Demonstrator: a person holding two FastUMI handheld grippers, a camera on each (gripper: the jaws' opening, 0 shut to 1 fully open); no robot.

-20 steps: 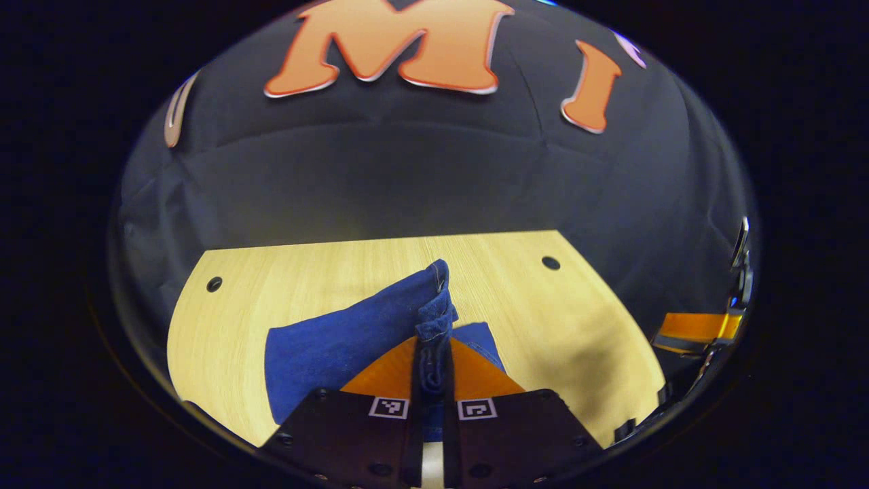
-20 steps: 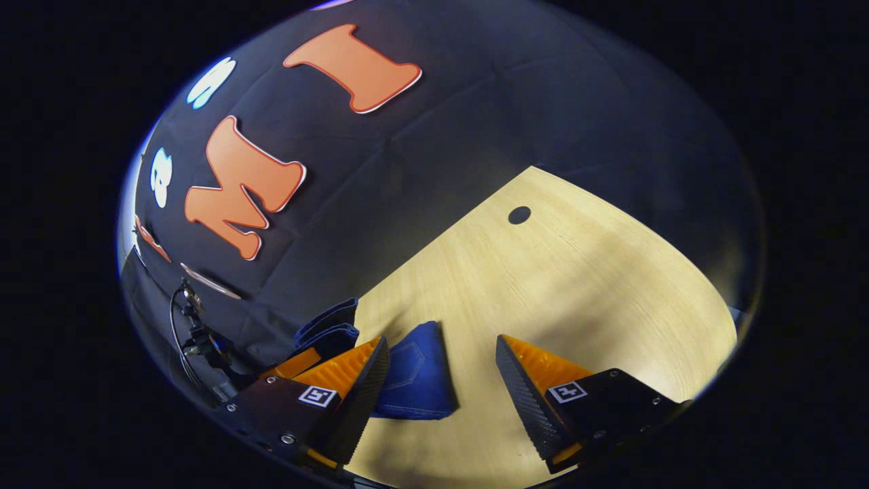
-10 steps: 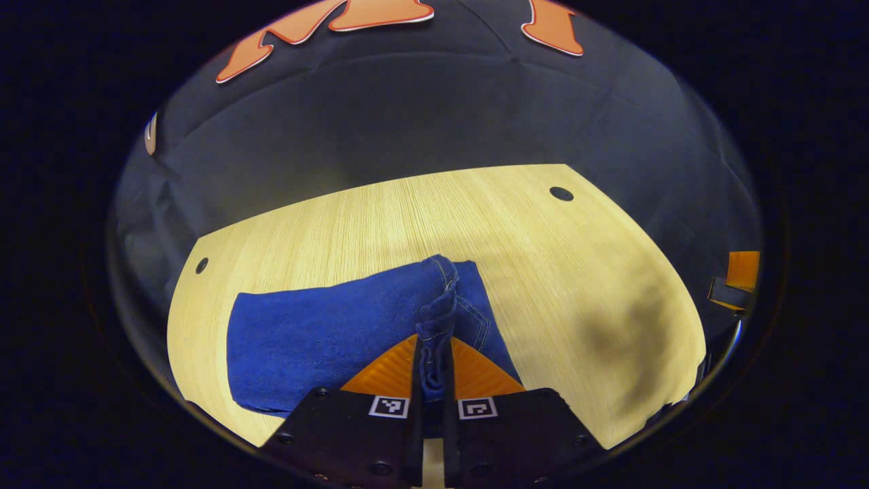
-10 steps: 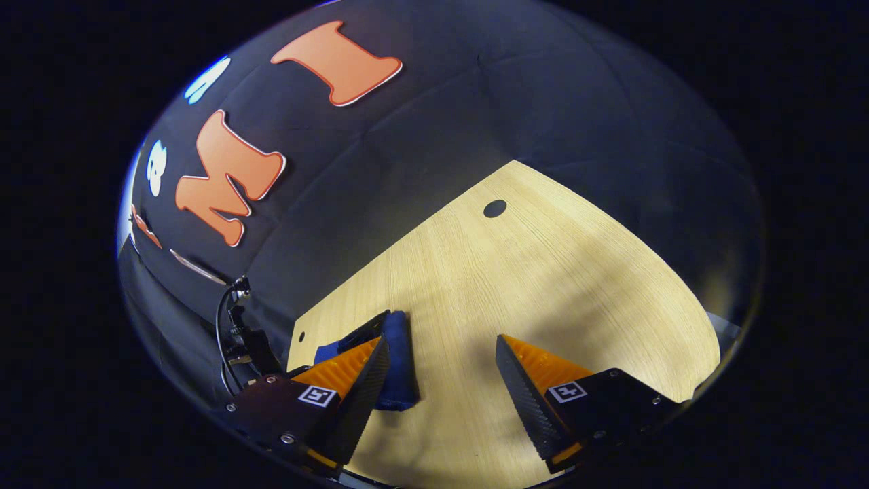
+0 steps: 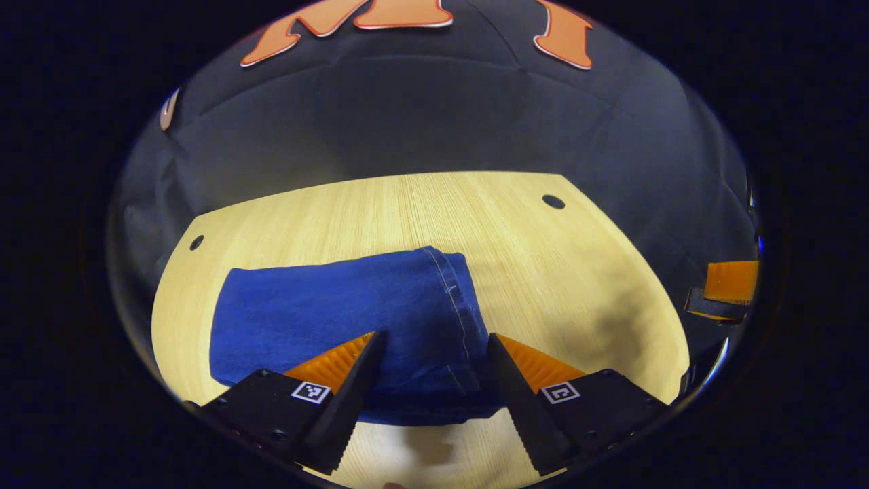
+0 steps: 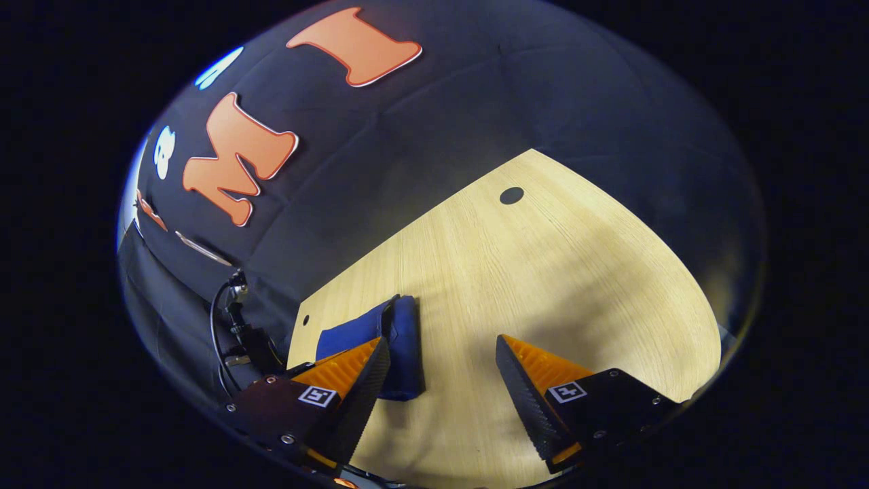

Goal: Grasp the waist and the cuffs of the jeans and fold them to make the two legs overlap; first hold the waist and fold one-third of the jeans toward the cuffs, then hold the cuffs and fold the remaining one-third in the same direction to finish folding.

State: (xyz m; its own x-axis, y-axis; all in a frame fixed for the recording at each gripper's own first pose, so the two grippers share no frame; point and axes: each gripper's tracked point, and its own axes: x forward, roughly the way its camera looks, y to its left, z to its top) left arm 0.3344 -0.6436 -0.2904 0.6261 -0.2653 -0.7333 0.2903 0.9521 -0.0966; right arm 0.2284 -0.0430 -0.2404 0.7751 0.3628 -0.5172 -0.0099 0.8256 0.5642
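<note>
The blue jeans lie folded in a flat rectangular bundle on the light wooden table, a stitched hem running down their right side. My left gripper stands open just over the bundle's near right part, its orange fingers apart and holding nothing. In the right gripper view the folded jeans lie at the left, seen edge-on. My right gripper is open over bare table to the right of the bundle. The right gripper's orange finger shows at the far right of the left gripper view.
The table has small round holes near its far corners and one in the right gripper view. Black cloth walls close behind the table. A cable and clamp hang at the left past the table edge.
My left gripper came down with the pinched denim, laid it on the bundle, then opened and let go. The jeans now lie flat. The right gripper stayed open, shifting slightly.
</note>
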